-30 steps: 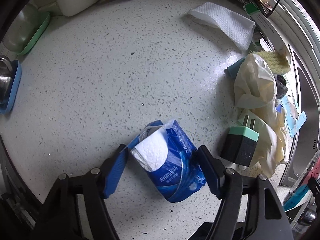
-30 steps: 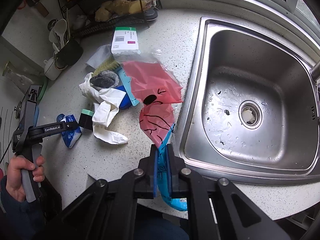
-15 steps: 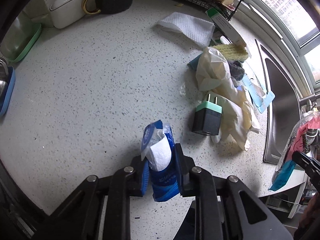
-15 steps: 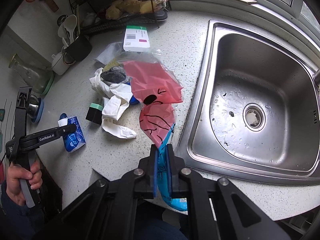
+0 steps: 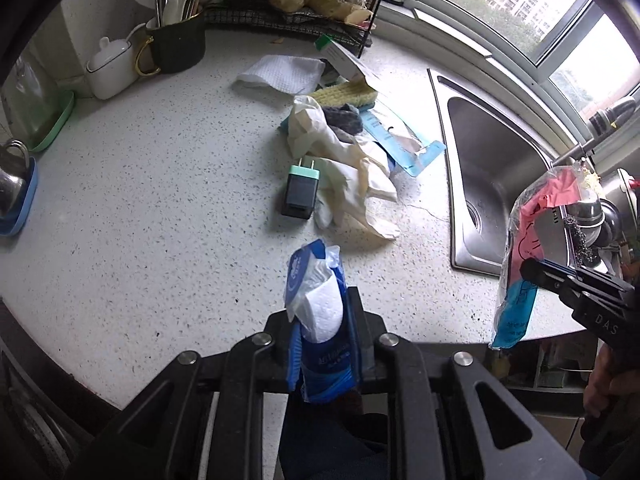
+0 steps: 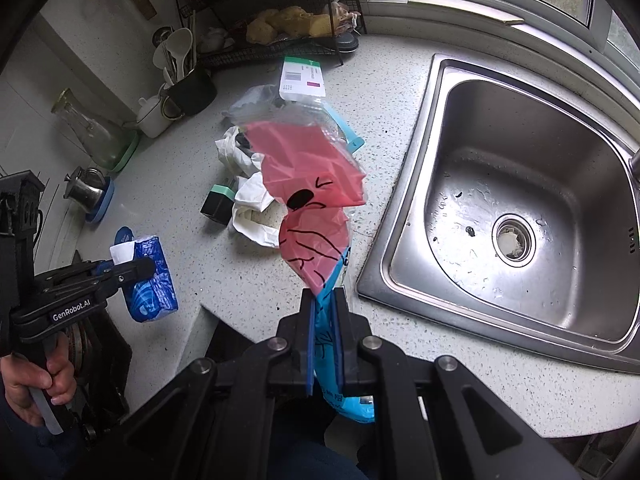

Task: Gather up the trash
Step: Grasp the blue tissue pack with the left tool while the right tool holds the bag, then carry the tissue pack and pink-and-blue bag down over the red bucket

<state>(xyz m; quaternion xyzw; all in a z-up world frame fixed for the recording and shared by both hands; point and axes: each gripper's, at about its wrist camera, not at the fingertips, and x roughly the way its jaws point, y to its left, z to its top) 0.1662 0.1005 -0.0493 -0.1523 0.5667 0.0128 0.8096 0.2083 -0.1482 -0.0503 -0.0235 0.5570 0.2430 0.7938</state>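
A blue tissue pack (image 5: 320, 304) with white tissue sticking out of its top is pinched between the pads of my left gripper (image 5: 322, 320) and held above the speckled counter (image 5: 160, 200). From the right wrist view the same pack (image 6: 150, 280) hangs in the left gripper (image 6: 132, 270) near the counter's front edge. My right gripper (image 6: 324, 312) is shut on the lower end of a clear plastic bag (image 6: 312, 184) with red and blue printing, which stands up over the counter beside the sink. The left wrist view has that bag (image 5: 536, 216) at the far right.
On the counter lie cream rubber gloves (image 5: 344, 176), a black and green charger plug (image 5: 300, 192), a yellow sponge (image 5: 344, 94), a blue wrapper (image 5: 404, 144), a white paper towel (image 5: 280, 74) and a white box (image 6: 302, 78). The steel sink (image 6: 520, 208) is on the right; a utensil mug (image 5: 176, 44) and wire rack stand behind.
My left gripper's jaws closed on the tissue pack, then lifted it off the counter and drew it back toward the front edge. The right gripper kept its hold on the bag and shifted slightly.
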